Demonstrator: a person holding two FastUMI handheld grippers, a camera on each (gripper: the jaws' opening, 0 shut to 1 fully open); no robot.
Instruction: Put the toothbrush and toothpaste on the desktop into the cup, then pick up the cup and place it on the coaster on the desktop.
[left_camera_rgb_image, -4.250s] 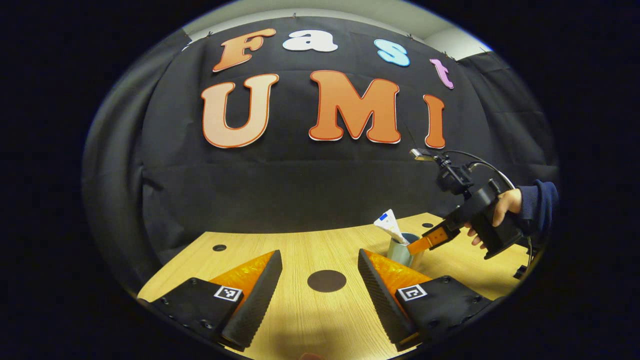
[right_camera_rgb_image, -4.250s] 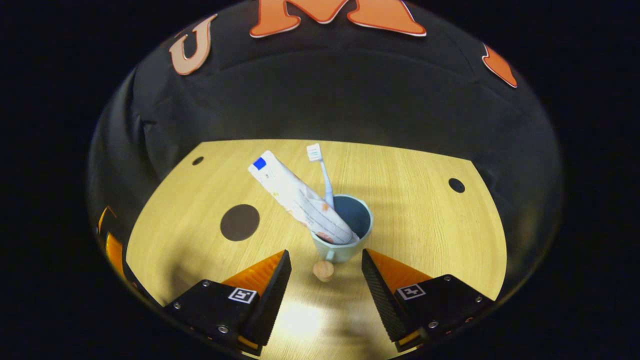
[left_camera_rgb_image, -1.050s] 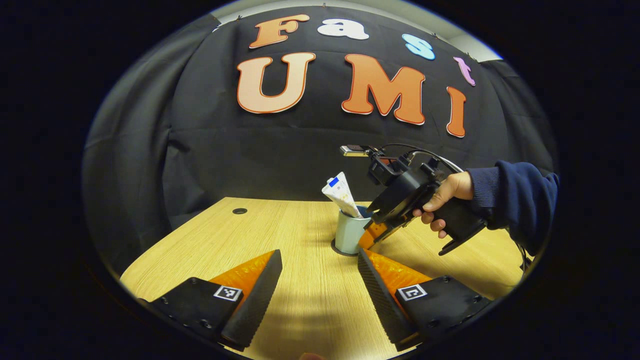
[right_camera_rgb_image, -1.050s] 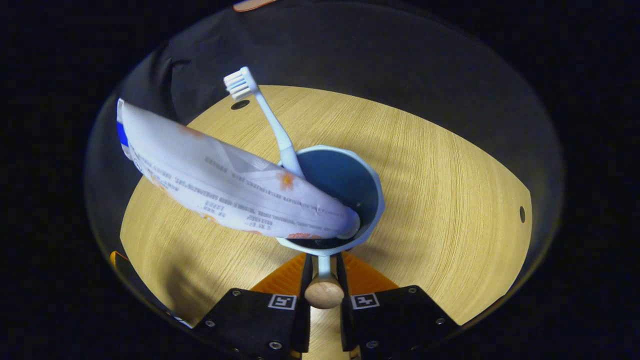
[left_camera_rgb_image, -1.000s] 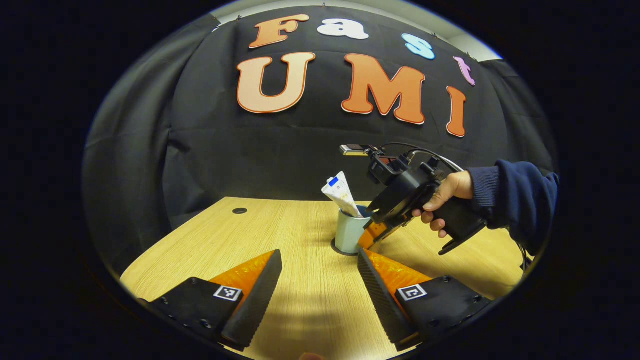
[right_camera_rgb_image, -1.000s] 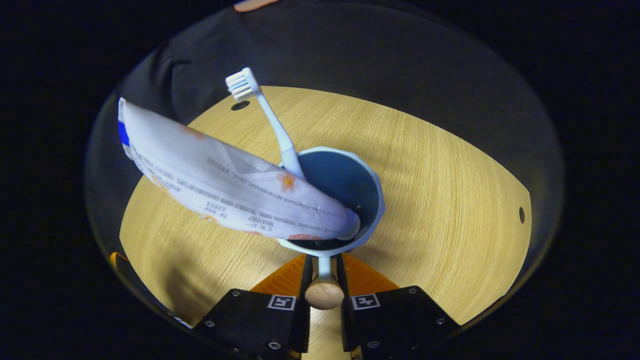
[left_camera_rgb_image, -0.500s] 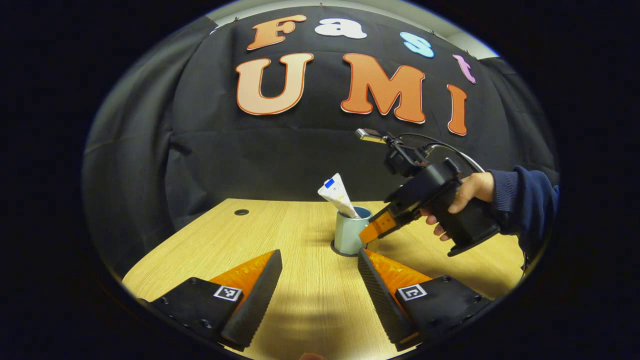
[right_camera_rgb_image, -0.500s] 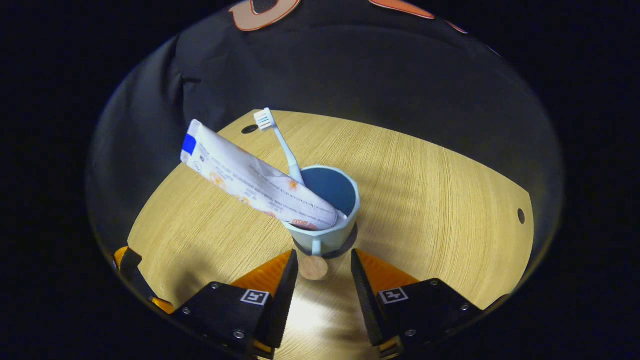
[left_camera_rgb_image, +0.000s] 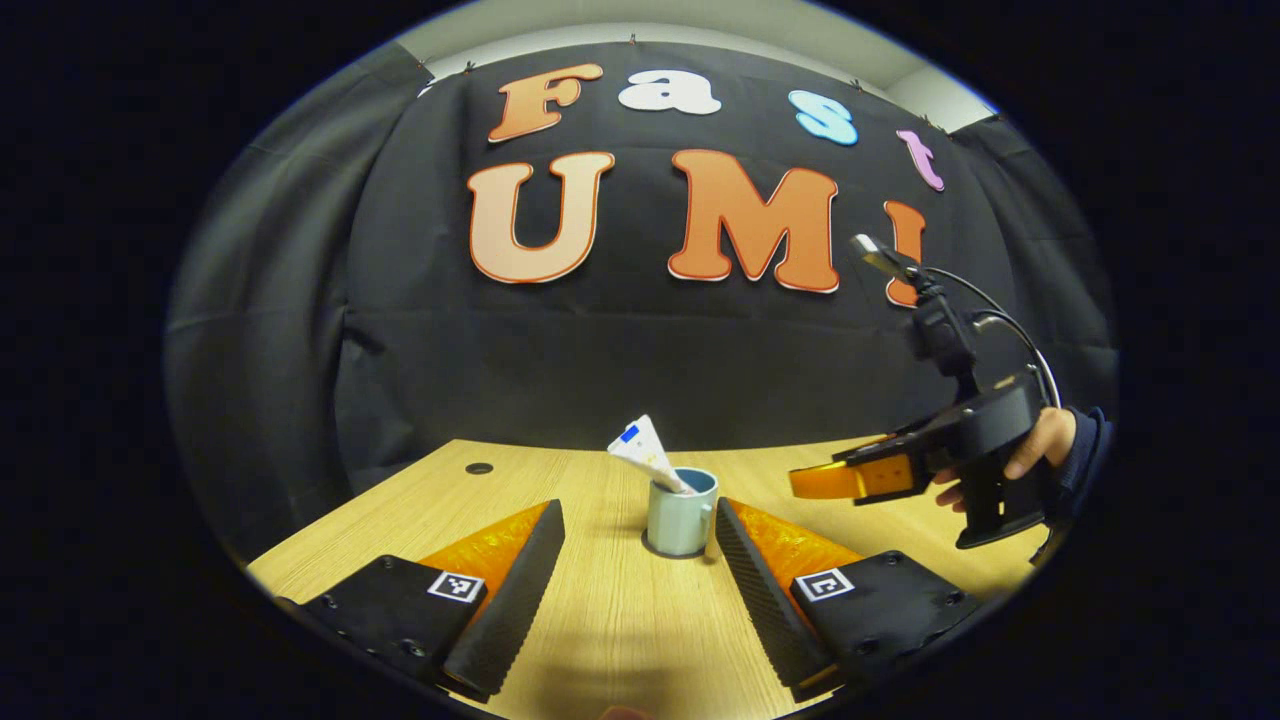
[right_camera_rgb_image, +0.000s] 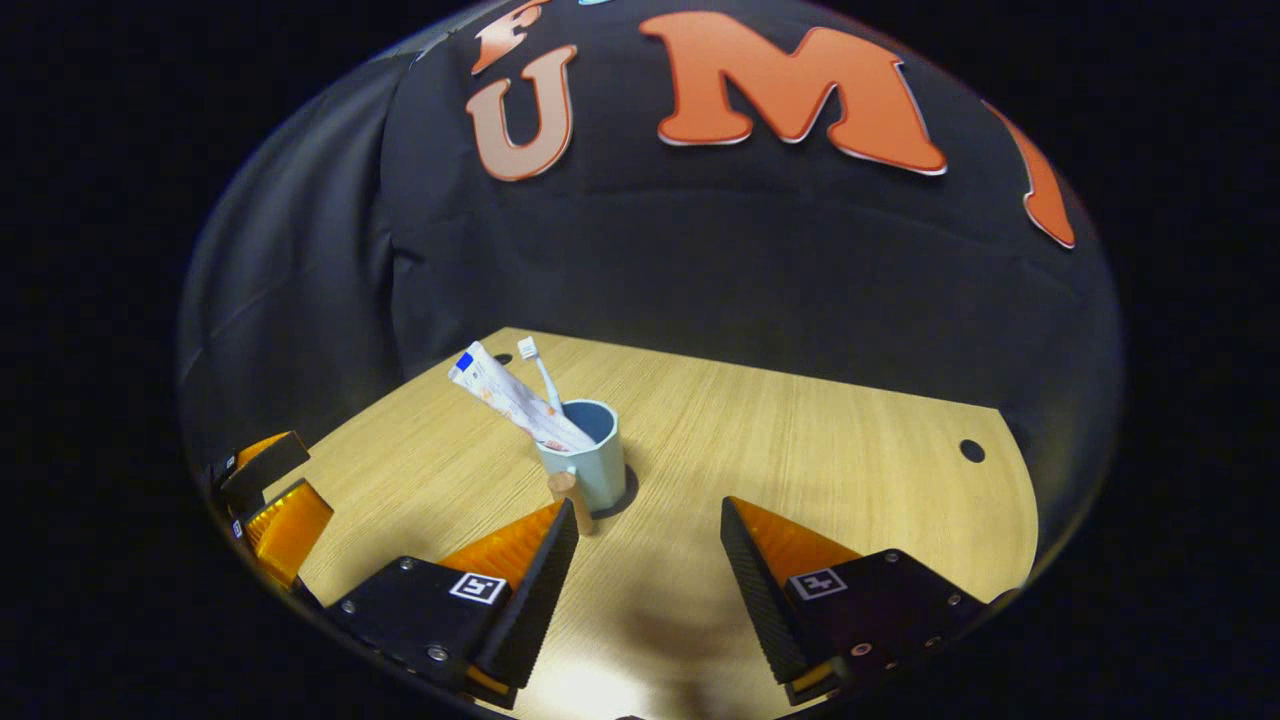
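Your right gripper (right_camera_rgb_image: 640, 560) sits at the bottom of its view with fingers spread, holding nothing; your left gripper (left_camera_rgb_image: 640, 560) is spread too. Beyond, left of centre, the cup (right_camera_rgb_image: 592, 458) stands on the dark coaster (right_camera_rgb_image: 628, 490), toothpaste (right_camera_rgb_image: 505, 397) and toothbrush (right_camera_rgb_image: 540, 373) inside.

This is a recording booth, not a home: a black cloth wall (left_camera_rgb_image: 620, 340) hangs behind a light wooden desktop (right_camera_rgb_image: 800, 440) that has round cable holes (right_camera_rgb_image: 971, 450).

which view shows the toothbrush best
The right gripper view: the toothbrush stands clear in the cup, bristle head above the rim beside the toothpaste. In the left gripper view I cannot make it out behind the toothpaste.
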